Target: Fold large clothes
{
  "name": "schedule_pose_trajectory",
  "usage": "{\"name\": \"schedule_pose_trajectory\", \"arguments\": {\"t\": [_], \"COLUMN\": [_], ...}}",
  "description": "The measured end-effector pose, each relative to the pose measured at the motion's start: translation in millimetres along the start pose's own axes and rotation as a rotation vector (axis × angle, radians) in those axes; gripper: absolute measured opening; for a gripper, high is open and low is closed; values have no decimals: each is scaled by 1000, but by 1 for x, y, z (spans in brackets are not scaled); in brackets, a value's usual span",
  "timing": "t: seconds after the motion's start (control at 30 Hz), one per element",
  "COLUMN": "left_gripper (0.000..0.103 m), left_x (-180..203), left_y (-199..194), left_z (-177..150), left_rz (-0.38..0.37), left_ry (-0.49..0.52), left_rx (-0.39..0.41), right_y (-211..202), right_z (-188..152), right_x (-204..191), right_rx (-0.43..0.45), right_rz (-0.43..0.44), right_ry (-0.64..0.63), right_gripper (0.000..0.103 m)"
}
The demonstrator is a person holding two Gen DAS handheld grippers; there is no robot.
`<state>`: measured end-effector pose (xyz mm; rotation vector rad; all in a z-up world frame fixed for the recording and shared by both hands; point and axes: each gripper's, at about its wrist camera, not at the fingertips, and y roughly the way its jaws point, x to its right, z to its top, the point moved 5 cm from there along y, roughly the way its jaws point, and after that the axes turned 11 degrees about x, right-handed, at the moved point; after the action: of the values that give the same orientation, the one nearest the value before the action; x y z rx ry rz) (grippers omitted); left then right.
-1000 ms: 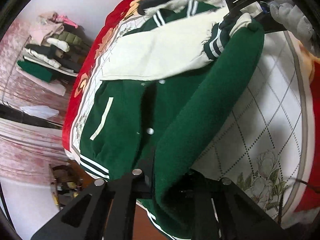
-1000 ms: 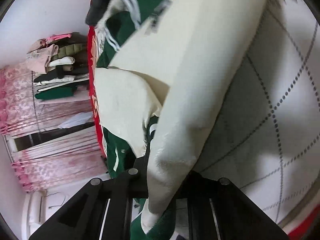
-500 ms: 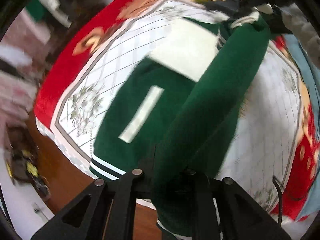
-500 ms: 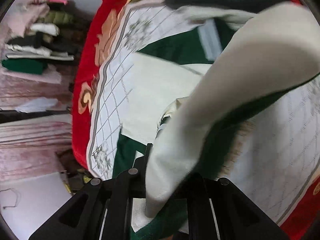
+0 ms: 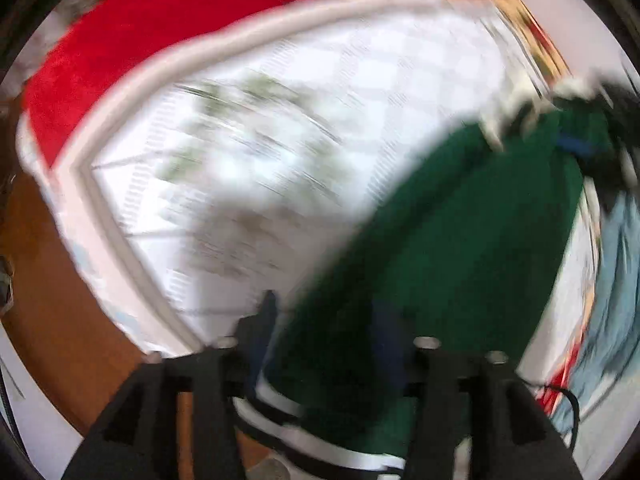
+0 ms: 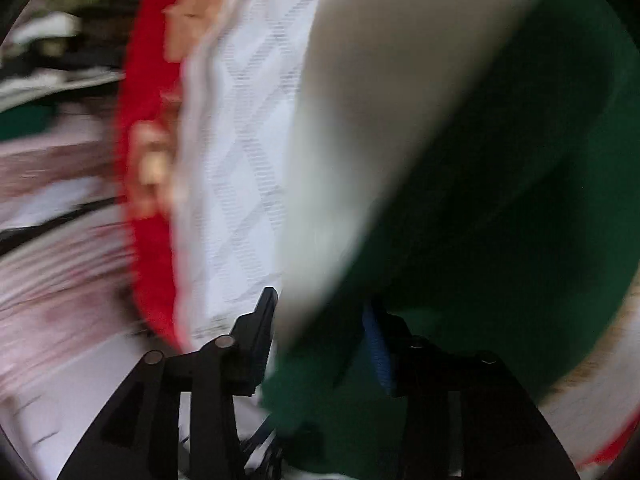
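Left wrist view, nearest the lens: the left gripper (image 5: 324, 344) sits at 6 o'clock, its two black fingers closed narrowly on a fold of the green jacket (image 5: 452, 248), whose striped white-and-dark hem band (image 5: 304, 436) hangs below the jaws. From the grip the green cloth rises as a taut, lifted band toward 2 o'clock, where it meets a blurred dark-and-white mass that cannot be identified. Behind the jacket, from 9 to 12 o'clock, lies the white quilted bedspread (image 5: 248, 152) with a grey diamond grid and a faint greenish floral print. Its red border (image 5: 132, 52) runs along the far edge from 10 to 12 o'clock. A brown floor (image 5: 52, 292) shows at 8 o'clock, and pale blue fabric (image 5: 616, 280) at 3 o'clock. The whole frame is motion-blurred.

Right wrist view, nearest the lens: the right gripper (image 6: 320, 340) at 6 o'clock clamps another part of the same jacket between narrowly set jaws, with a blue pad showing on the right-hand finger. The cream sleeve (image 6: 384, 112) climbs toward 12 o'clock. Green body cloth fills the field from 1 to 5 o'clock. Beyond, the bedspread occupies the centre-left strip, its red border at 9 to 11 o'clock. Farthest off, at 9 to 10 o'clock, stands a smeared stack of clothes (image 6: 44, 60).
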<state>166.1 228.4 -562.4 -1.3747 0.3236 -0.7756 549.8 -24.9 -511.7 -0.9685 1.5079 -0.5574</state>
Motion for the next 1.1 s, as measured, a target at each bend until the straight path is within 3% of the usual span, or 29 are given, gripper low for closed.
{"name": "schedule_pose_trajectory", "arguments": {"t": [0.07,0.13,0.27,0.33,0.4,0.47,0.53,0.6,0.7,0.73,0.77,0.8,0.87,0.9,1.0,1.1], "left_gripper": [66,69,95,100,100,100,101,103,103,103,103,103,103,103,103,103], "left_x": [-21,-32,-7,13,33,39,33,27,23,25,26,28,31,33,51,73], "left_y": [-5,-12,-31,-33,-21,6,38,55,62,61,61,60,60,59,47,23], "left_z": [5,5,-3,-4,-8,-16,-17,-13,0,4,7,9,14,17,34,51], "left_rz": [46,52,20,4,42,138,210,219,213,228,239,253,279,284,295,266], "left_ry": [-50,-98,-80,-38,34,108,128,117,94,112,126,141,160,163,170,165], "left_rx": [20,33,69,79,75,52,19,-12,-28,-18,-12,-7,-8,-8,26,84], "right_y": [-19,-50,-111,-131,-139,-136,-118,-98,-76,-76,-77,-74,-72,-74,-100,-136], "right_z": [-3,-3,-1,3,12,22,38,52,69,73,78,79,76,73,47,1], "right_x": [-2,11,66,108,148,180,209,230,241,240,235,233,230,231,235,275], "right_rx": [2,67,218,261,288,301,296,288,309,325,350,353,374,385,490,571], "right_rz": [141,145,-33,-118,-159,-165,-130,-90,76,114,189,212,236,251,263,218], "right_ry": [-19,-60,-136,-116,-65,-26,5,39,127,143,155,165,171,192,293,434], "right_gripper": [49,55,67,71,75,76,78,79,88,86,72,52,23,18,15,15]}}
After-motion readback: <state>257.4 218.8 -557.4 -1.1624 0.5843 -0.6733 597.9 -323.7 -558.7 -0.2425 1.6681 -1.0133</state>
